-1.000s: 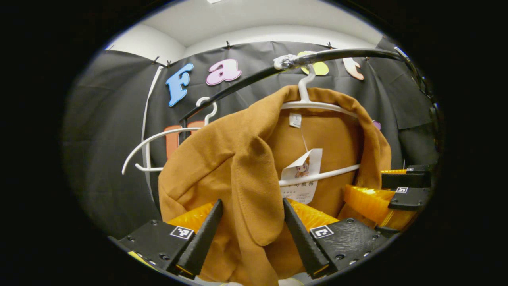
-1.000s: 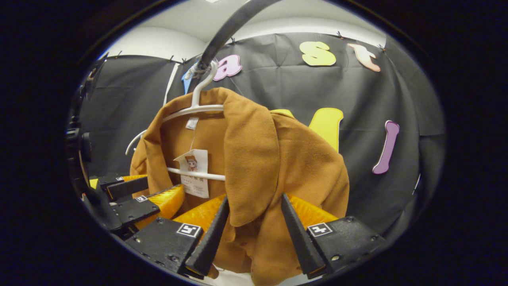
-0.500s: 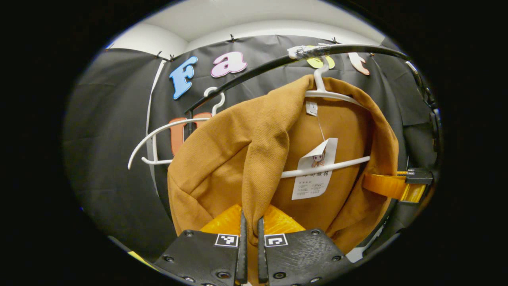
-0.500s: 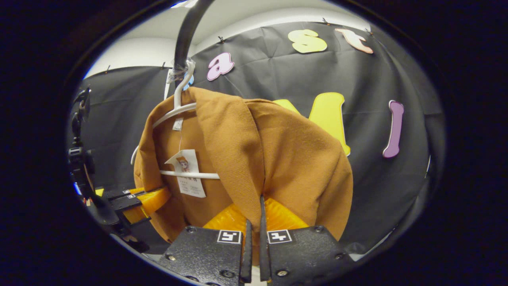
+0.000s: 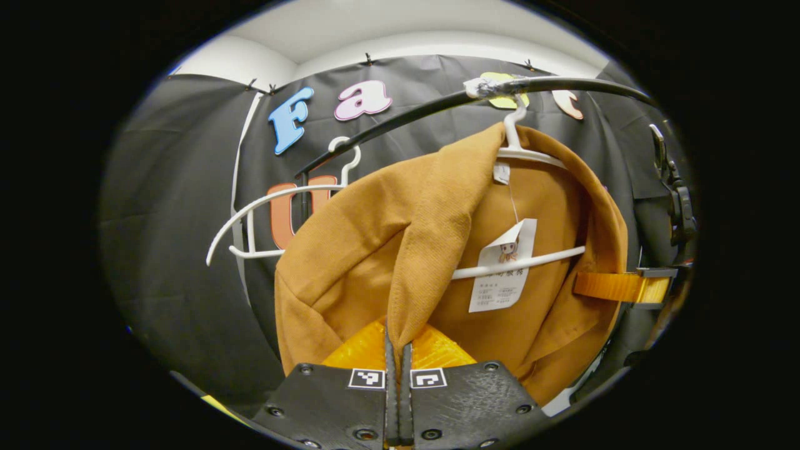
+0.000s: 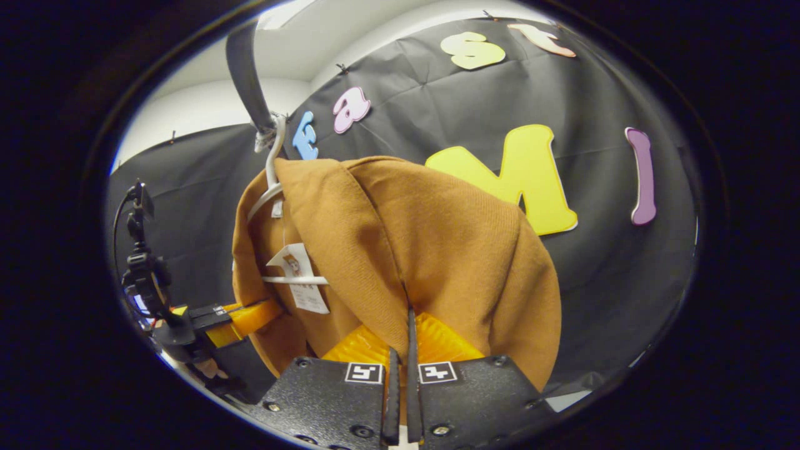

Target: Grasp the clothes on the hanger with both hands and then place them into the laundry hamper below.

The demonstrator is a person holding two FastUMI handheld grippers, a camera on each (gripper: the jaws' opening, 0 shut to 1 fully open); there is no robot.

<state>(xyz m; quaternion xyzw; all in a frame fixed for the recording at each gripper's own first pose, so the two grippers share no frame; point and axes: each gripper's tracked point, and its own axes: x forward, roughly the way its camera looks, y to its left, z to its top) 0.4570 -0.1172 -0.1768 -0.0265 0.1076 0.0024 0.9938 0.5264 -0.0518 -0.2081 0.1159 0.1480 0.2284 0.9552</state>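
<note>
Both tongs, left (image 5: 398, 350) and right (image 6: 403, 337), pinch the brown jacket (image 5: 400, 237) front edges, with its white hanger (image 5: 519, 150) at twelve o'clock above.

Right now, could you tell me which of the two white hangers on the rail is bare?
The bare hanger is the one farther along the rail, behind the brown jacket. The other hanger carries that jacket.

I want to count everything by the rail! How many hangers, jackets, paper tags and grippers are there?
White hangers: 2, one bare, one under the jacket
Brown jacket: 1
Paper hang tag: 1
Grippers: 2, left gripper, right gripper
Total: 6
</note>
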